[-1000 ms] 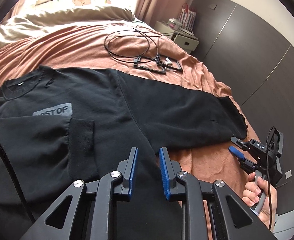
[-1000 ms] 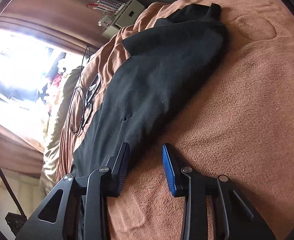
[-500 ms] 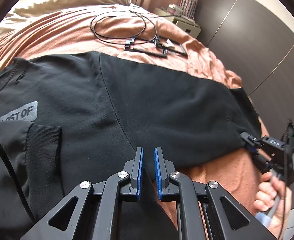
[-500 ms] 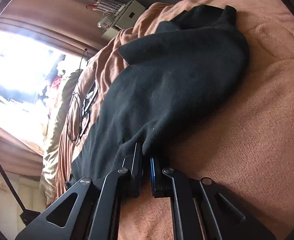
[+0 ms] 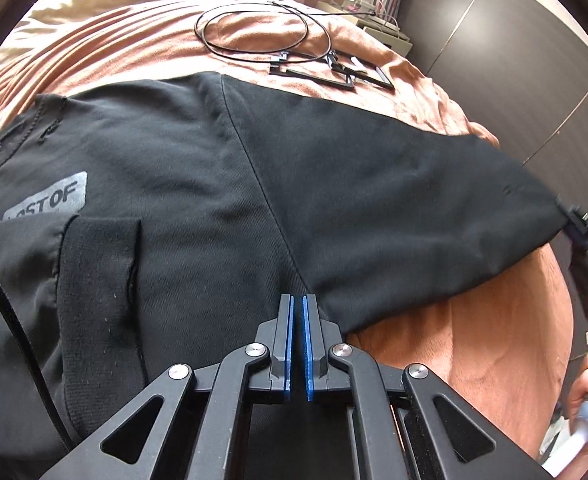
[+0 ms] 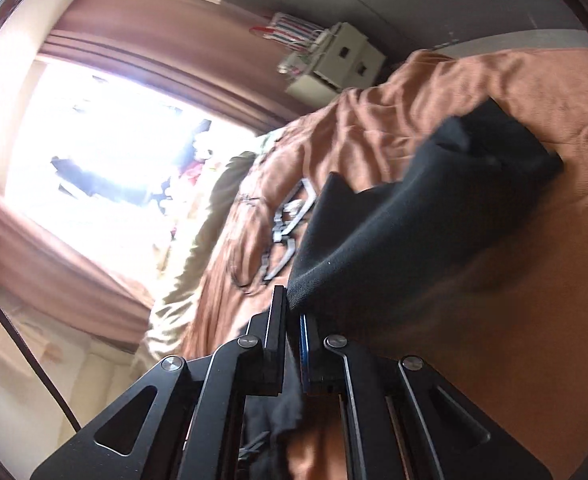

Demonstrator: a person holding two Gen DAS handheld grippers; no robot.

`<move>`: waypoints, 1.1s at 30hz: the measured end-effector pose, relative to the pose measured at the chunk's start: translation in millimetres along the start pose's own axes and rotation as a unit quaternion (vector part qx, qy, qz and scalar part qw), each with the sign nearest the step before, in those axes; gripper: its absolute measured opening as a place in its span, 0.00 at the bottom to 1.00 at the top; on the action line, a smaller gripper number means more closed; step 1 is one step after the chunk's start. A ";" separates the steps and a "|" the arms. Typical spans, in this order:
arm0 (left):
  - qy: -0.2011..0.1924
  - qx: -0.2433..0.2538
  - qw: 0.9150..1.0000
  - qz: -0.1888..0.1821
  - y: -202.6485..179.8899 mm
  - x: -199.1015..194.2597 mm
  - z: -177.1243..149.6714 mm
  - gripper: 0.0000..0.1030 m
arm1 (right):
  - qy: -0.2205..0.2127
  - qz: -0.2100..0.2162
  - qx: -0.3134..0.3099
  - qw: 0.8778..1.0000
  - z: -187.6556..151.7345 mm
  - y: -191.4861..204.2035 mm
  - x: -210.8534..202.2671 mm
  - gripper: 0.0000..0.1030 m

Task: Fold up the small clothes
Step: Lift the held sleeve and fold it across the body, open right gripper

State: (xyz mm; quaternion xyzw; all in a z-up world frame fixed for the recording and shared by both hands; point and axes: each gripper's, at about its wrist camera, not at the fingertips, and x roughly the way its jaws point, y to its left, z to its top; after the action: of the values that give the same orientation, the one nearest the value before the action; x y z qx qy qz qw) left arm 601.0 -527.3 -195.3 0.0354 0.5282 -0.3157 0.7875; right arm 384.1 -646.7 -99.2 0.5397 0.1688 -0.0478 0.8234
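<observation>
Now my left gripper (image 5: 298, 344) is pinched onto the black sweatshirt (image 5: 197, 184) at its side edge near the underarm seam, and my right gripper (image 6: 291, 336) is clamped on the sleeve (image 6: 406, 232) end, both having just closed on cloth. The garment lies spread on the rust-brown bedspread (image 5: 474, 344), its other cuff (image 5: 97, 264) already folded across the chest. It looks soft, thick and limp, so I judge it will sag and drag unless held at hems and seams.
</observation>
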 end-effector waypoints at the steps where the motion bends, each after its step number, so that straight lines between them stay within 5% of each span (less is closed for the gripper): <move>1: 0.003 0.000 1.000 0.000 0.0 0.5 -0.9 0.04 | 0.002 0.011 -0.001 1.000 -1.6 2.9 -2.3 0.02; 17: -0.012 -0.026 0.999 -0.028 9.5 -26.2 -4.6 0.04 | 0.093 0.167 -0.045 0.981 -67.3 88.8 0.0 0.02; 33: -0.066 -0.081 0.994 0.014 104.1 -124.6 -26.3 0.05 | 0.163 0.177 -0.103 0.965 -105.3 138.3 95.5 0.02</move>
State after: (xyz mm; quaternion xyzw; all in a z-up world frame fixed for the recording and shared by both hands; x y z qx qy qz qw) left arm 605.1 -376.6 -129.4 -0.0419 0.4983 -0.2623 0.8253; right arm 485.9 -484.4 -47.9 0.4735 0.2062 0.2053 0.8314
